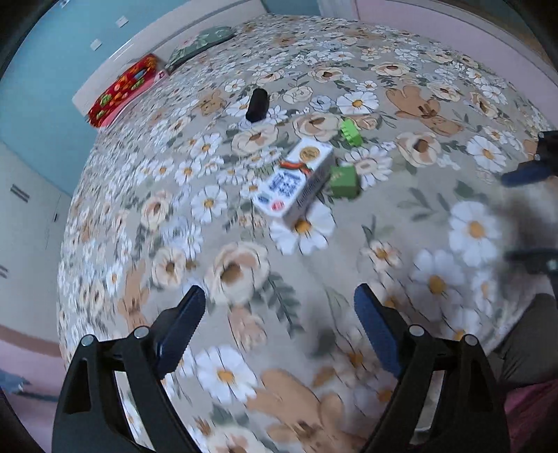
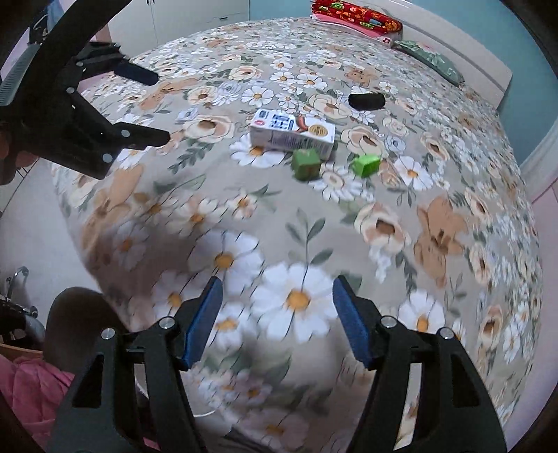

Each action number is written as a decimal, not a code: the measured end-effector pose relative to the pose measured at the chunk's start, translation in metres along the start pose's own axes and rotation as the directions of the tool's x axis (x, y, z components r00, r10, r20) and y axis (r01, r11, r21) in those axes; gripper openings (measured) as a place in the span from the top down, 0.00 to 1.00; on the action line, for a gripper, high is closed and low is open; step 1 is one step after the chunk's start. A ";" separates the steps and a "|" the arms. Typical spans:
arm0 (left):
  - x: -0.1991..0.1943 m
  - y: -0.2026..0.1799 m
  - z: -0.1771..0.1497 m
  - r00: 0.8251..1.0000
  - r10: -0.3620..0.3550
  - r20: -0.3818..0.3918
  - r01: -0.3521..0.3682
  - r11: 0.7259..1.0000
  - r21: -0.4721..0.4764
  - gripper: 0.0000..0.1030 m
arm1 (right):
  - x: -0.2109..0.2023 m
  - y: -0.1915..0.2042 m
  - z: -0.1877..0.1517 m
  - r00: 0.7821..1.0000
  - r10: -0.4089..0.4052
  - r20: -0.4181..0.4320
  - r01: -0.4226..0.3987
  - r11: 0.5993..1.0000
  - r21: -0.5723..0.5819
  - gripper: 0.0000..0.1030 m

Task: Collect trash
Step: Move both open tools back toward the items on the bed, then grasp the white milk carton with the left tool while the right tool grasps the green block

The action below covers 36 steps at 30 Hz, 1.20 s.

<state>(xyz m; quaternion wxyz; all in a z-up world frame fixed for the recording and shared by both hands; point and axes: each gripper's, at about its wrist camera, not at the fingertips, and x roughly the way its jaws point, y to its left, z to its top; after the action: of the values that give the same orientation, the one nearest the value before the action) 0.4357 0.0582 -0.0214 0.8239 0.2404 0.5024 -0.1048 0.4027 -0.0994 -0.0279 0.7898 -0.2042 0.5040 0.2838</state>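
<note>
Trash lies near the middle of the flowered bedspread (image 2: 436, 223): a white carton (image 2: 293, 134) on its side, a dark green cube (image 2: 306, 164) touching its long side, and a lighter green cube (image 2: 366, 165) just beside that. A black cylinder (image 2: 367, 101) rests a little beyond the carton. Left gripper (image 1: 279, 324) hangs above the bedspread, jaws spread wide, holding nothing. Right gripper (image 2: 277, 320) likewise stands parted and empty, well short of the carton. Red patterned pillow (image 2: 355, 17) sits at the headboard.
</note>
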 end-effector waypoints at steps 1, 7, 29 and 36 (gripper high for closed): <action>0.006 0.001 0.005 1.000 -0.005 -0.001 0.005 1.000 0.008 0.14 | 0.008 -0.005 0.009 1.000 0.007 -0.003 -0.007 1.000 0.003 0.36; 0.057 0.014 0.031 0.999 -0.031 -0.035 0.032 0.999 0.021 0.14 | 0.047 -0.024 0.040 1.000 0.026 -0.013 -0.026 1.000 0.006 0.36; 0.159 0.016 0.074 0.987 -0.144 -0.073 0.148 0.988 0.052 0.14 | 0.156 -0.055 0.113 0.991 0.130 -0.017 -0.130 0.991 0.007 0.36; 0.165 0.013 0.080 0.979 -0.186 -0.085 0.188 0.982 0.016 0.37 | 0.166 -0.053 0.119 0.991 0.135 -0.013 -0.135 0.991 0.010 0.62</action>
<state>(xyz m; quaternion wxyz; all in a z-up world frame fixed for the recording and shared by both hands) 0.5816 0.0412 -0.1322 0.7857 0.2061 0.5554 -0.1779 0.5738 -0.0269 -0.1288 0.7662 -0.1681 0.5233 0.3330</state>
